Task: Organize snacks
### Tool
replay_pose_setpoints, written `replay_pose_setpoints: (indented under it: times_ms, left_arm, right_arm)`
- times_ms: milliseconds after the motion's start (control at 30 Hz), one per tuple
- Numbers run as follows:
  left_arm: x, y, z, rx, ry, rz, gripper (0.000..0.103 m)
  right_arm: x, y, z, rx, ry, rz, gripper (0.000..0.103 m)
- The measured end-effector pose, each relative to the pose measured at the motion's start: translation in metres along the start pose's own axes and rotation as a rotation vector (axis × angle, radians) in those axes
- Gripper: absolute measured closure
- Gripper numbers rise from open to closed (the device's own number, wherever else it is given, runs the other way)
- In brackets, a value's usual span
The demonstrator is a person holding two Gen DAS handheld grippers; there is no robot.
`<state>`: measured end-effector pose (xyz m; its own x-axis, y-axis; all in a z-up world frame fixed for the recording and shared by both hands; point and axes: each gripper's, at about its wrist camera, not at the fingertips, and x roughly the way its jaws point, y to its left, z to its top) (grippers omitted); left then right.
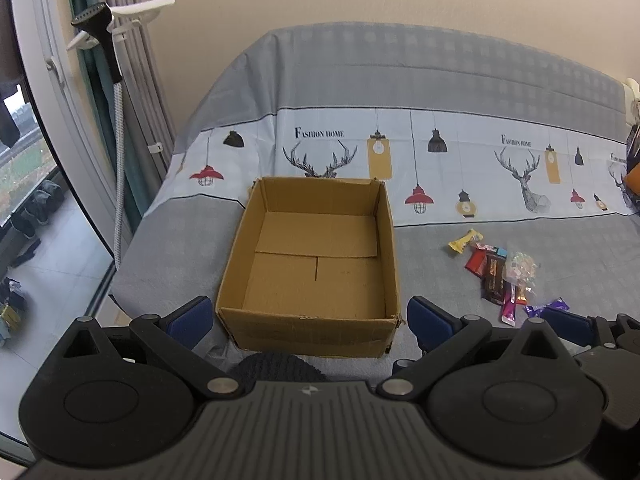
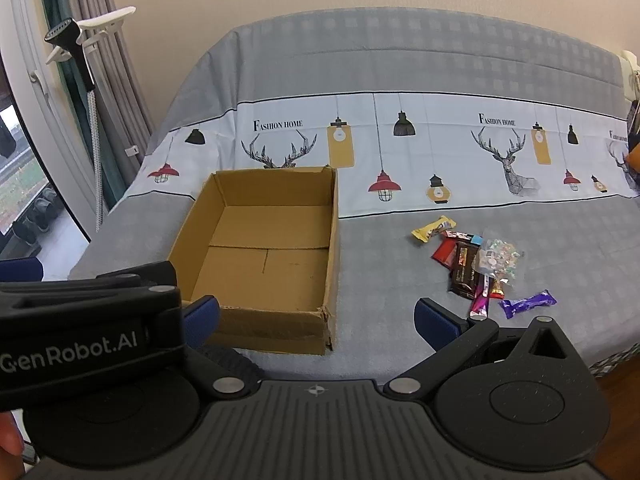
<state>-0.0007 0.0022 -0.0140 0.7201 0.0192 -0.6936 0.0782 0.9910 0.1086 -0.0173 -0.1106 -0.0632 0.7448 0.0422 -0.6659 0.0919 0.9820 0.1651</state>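
An open brown cardboard box (image 1: 316, 268) sits empty on the grey bedspread; it also shows in the right wrist view (image 2: 260, 256). Right of it lies a pile of snacks (image 1: 500, 276) (image 2: 476, 264): a yellow bar (image 2: 434, 229), a red pack (image 2: 444, 253), a dark brown pack (image 2: 466, 276), a clear candy bag (image 2: 498, 258), a pink stick (image 2: 480, 300) and a purple bar (image 2: 528, 303). My left gripper (image 1: 308, 320) is open and empty, its jaws either side of the box's near wall. My right gripper (image 2: 316, 316) is open and empty, near the box's front right corner.
The bedspread (image 1: 440, 80) carries a white band printed with deer and lamps. A garment steamer (image 1: 102, 24) stands by grey curtains and a window at the left. The left gripper's body (image 2: 80, 320) fills the right wrist view's lower left.
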Motion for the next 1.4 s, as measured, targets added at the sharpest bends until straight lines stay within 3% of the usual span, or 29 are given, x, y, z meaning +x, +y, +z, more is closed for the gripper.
replay_pose_setpoints:
  times_ms: [233, 400, 467, 533, 600, 667, 767, 900, 933, 967, 1067, 1200, 1267, 1300, 1367, 1400]
  left_arm:
    - [0.022, -0.012, -0.002, 0.033, 0.005, -0.027, 0.0]
    - [0.062, -0.051, -0.011, 0.124, 0.011, -0.138, 0.0]
    - [0.085, -0.08, -0.016, 0.191, 0.033, -0.175, 0.0]
    - [0.109, -0.11, -0.022, 0.248, 0.048, -0.202, 0.0]
    - [0.139, -0.137, -0.028, 0.269, 0.074, -0.227, 0.0]
    - [0.172, -0.16, -0.033, 0.246, 0.08, -0.294, 0.0]
    - [0.228, -0.193, -0.034, 0.196, 0.135, -0.383, 0.0]
    - [0.289, -0.255, -0.036, 0.269, 0.164, -0.47, 0.0]
    - [0.303, -0.27, -0.037, 0.286, 0.181, -0.49, 0.0]
    - [0.318, -0.285, -0.039, 0.299, 0.21, -0.512, 0.001]
    - [0.358, -0.325, -0.047, 0.328, 0.282, -0.595, 0.01]
    - [0.395, -0.366, -0.061, 0.406, 0.303, -0.553, 0.038]
    - [0.408, -0.371, -0.064, 0.378, 0.288, -0.525, 0.041]
    - [0.405, -0.371, -0.062, 0.378, 0.263, -0.529, 0.057]
    - [0.403, -0.37, -0.06, 0.383, 0.27, -0.535, 0.073]
    - [0.403, -0.364, -0.058, 0.356, 0.279, -0.545, 0.074]
  right_arm:
    - [0.015, -0.006, -0.005, 0.009, 0.004, -0.017, 0.001]
    - [0.048, -0.053, -0.022, 0.083, -0.012, 0.043, 0.001]
    - [0.066, -0.079, -0.034, 0.127, -0.01, 0.026, 0.001]
    - [0.083, -0.106, -0.05, 0.136, -0.061, -0.001, 0.001]
    - [0.1, -0.137, -0.066, 0.113, -0.131, -0.075, 0.001]
    - [0.119, -0.175, -0.072, 0.134, -0.127, -0.113, 0.001]
    - [0.148, -0.248, -0.081, 0.299, -0.112, -0.168, 0.001]
    - [0.185, -0.33, -0.088, 0.512, -0.134, -0.129, 0.001]
    - [0.196, -0.341, -0.086, 0.529, -0.13, -0.125, 0.005]
    - [0.208, -0.351, -0.086, 0.529, -0.115, -0.134, 0.017]
    - [0.244, -0.377, -0.087, 0.508, -0.053, -0.142, 0.044]
    - [0.278, -0.41, -0.088, 0.585, 0.017, -0.091, 0.047]
    - [0.289, -0.417, -0.086, 0.604, 0.038, -0.082, 0.046]
    - [0.296, -0.418, -0.085, 0.606, 0.053, -0.074, 0.046]
    - [0.304, -0.412, -0.081, 0.539, 0.074, -0.07, 0.05]
    - [0.307, -0.404, -0.076, 0.472, 0.073, -0.06, 0.058]
